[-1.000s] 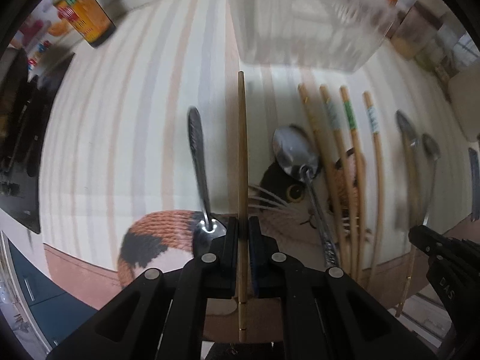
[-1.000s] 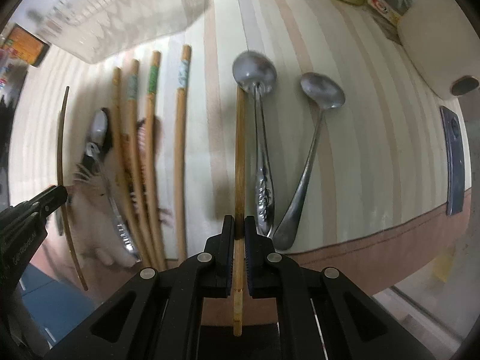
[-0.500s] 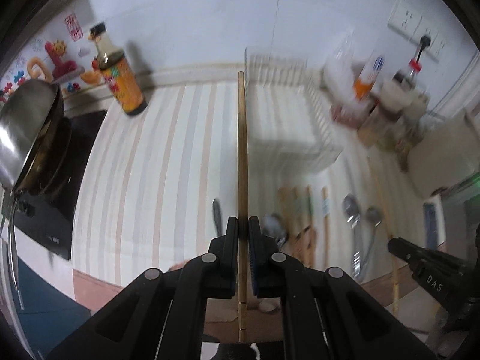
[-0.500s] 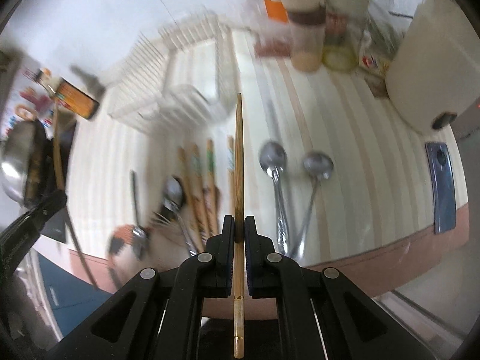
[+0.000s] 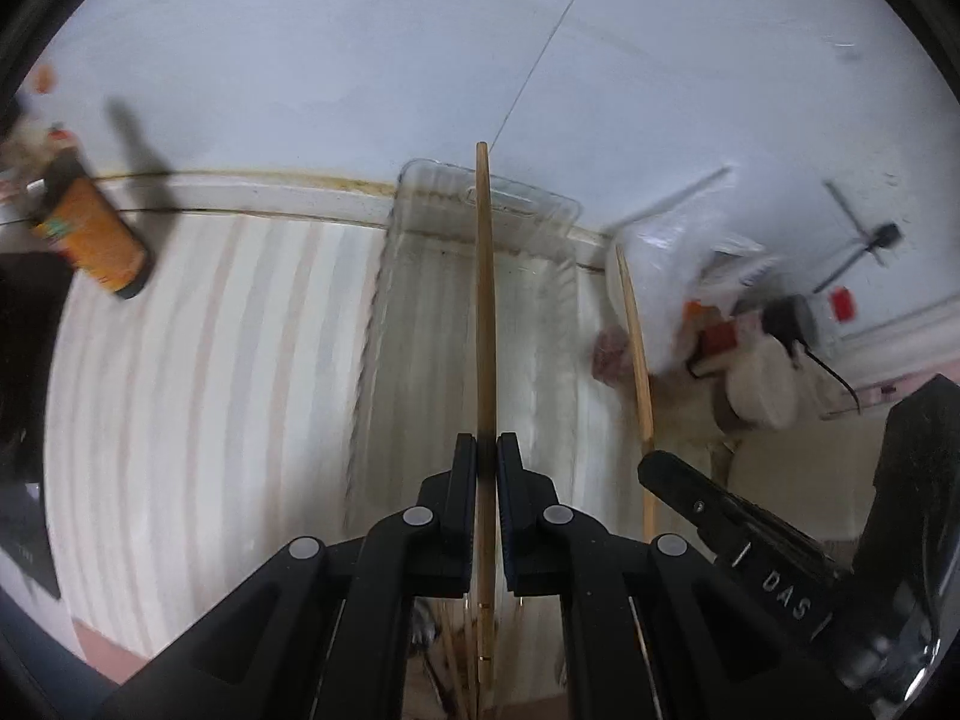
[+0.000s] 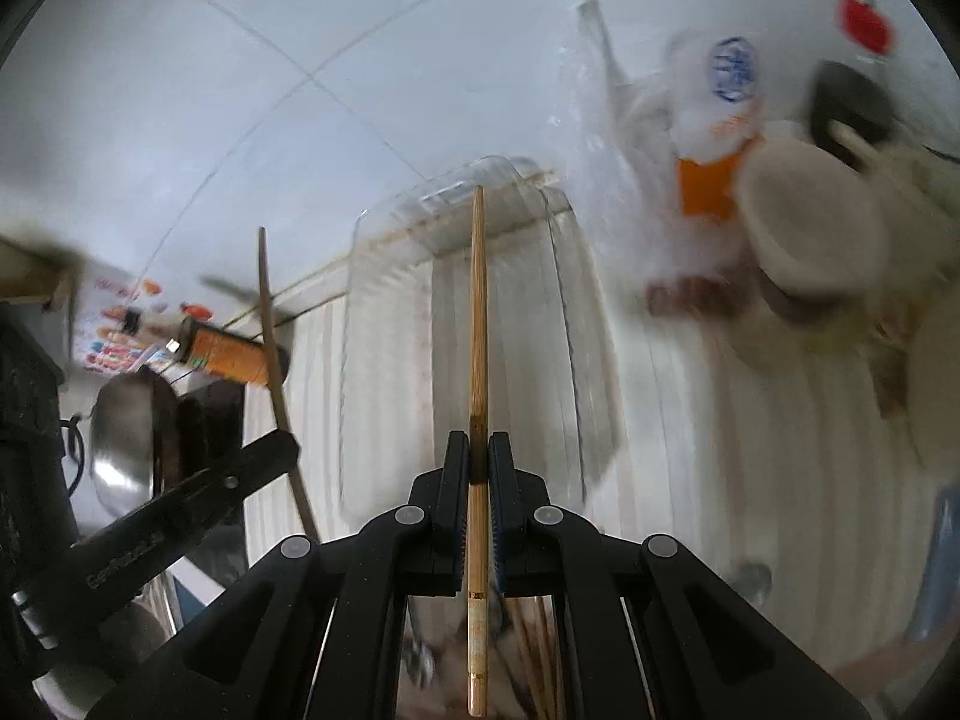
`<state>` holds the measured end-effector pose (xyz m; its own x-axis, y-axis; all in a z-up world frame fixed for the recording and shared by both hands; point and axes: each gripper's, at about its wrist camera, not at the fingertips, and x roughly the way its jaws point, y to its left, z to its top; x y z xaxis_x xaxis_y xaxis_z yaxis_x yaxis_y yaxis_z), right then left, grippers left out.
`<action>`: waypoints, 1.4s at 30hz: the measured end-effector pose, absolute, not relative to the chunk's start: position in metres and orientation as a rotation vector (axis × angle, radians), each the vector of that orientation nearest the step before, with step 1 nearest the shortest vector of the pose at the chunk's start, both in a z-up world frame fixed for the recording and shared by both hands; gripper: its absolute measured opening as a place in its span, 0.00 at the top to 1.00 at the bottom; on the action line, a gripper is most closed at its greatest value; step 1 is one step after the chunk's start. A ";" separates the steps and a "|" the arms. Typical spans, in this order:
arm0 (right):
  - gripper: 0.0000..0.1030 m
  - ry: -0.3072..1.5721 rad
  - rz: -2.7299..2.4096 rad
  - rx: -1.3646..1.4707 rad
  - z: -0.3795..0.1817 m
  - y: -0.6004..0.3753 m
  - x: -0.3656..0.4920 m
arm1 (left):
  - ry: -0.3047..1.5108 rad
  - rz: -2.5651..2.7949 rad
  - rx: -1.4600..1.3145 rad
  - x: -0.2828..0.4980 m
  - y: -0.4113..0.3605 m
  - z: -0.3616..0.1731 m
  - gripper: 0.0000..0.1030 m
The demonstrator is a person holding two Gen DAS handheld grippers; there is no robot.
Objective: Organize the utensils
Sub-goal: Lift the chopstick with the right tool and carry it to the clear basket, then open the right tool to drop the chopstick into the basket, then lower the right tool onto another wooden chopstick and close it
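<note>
My left gripper [image 5: 486,450] is shut on a wooden chopstick [image 5: 483,312] that points forward over a clear plastic tray [image 5: 420,276] on the striped counter. My right gripper [image 6: 478,447] is shut on a second wooden chopstick [image 6: 477,312], also pointing over the clear tray [image 6: 390,324]. Each gripper shows in the other's view: the right one [image 5: 708,498] with its chopstick [image 5: 636,354], the left one [image 6: 180,516] with its chopstick [image 6: 273,324]. Other chopsticks [image 6: 534,660] lie below, mostly hidden by the jaws.
An orange-labelled bottle [image 5: 90,234] stands at the back left by a steel pan [image 6: 120,438] on a black stove. Bottles, jars and a white container [image 6: 804,228] crowd the back right. A white tiled wall [image 5: 360,60] is behind the tray.
Both grippers have lifted their chopsticks off the counter and swung up and forward. They now point over the clear tray by the wall, and the laid-out utensils have dropped below the jaws.
</note>
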<state>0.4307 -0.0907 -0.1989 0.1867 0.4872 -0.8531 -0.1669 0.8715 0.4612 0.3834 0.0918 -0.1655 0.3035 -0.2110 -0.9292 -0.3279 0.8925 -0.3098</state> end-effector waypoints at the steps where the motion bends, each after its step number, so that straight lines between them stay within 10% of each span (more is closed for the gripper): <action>1: 0.94 1.319 0.463 0.288 -0.206 -0.086 0.441 | 1.292 0.095 -0.496 0.393 0.096 -0.174 0.96; 11: 0.91 1.409 0.431 0.225 -0.251 -0.063 0.481 | 1.379 0.122 -0.444 0.426 0.108 -0.210 0.94; 17: 0.65 1.354 0.415 0.194 -0.235 -0.079 0.461 | 1.310 0.195 -0.320 0.397 0.111 -0.189 0.87; 20: 0.65 1.302 0.392 0.174 -0.221 -0.092 0.439 | 1.244 0.243 -0.254 0.373 0.108 -0.175 0.54; 22: 0.64 1.267 0.375 0.156 -0.212 -0.102 0.420 | 1.196 0.269 -0.240 0.354 0.110 -0.167 0.15; 27: 0.43 1.204 0.332 0.127 -0.205 -0.127 0.367 | 1.143 0.306 -0.219 0.304 0.105 -0.159 0.00; 33: 0.43 1.362 0.311 0.157 -0.262 -0.141 0.305 | 1.152 0.378 -0.145 0.235 0.094 -0.187 0.00; 42: 0.74 1.500 0.339 0.086 -0.344 -0.112 0.265 | 1.338 0.360 -0.169 0.185 0.073 -0.254 0.01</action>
<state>0.2652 -0.1118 -0.3444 0.0336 0.2725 -0.9616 -0.1671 0.9501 0.2634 0.1850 0.0727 -0.2541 0.1866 0.1582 -0.9696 -0.3496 0.9330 0.0850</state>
